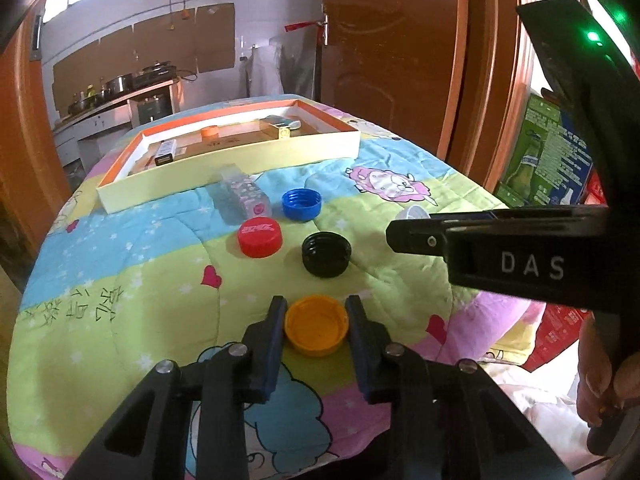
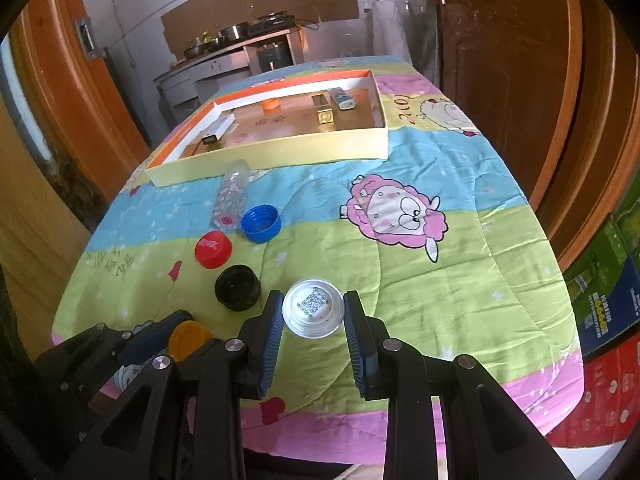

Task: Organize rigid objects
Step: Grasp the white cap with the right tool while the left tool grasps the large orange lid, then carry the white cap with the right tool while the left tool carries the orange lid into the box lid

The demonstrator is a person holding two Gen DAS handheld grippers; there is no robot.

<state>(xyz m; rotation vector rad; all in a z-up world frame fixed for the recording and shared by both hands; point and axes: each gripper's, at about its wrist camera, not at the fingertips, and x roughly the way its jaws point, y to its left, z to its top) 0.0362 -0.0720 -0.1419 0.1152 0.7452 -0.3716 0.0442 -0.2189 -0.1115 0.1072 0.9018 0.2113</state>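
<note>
An orange cap [image 1: 316, 330] lies open side up on the quilt, and my left gripper [image 1: 316, 308] is shut on it, one pad touching each side. My right gripper [image 2: 313, 300] is shut on a white cap [image 2: 313, 313] with a printed code inside, further right on the quilt. Loose caps lie beyond: black [image 1: 326, 254], red [image 1: 260, 237] and blue [image 1: 301, 204]. A clear plastic bottle [image 1: 242, 196] lies on its side by the blue cap. The shallow cream box [image 1: 224, 168] with an orange inner rim stands at the far end.
Inside the box are a small orange cap [image 2: 271, 104], a gold block [image 2: 323, 114], a lighter [image 2: 342, 99] and a white stick-shaped item [image 2: 218, 128]. Wooden doors stand left and right. Cartons [image 2: 608, 292] are stacked off the table's right edge.
</note>
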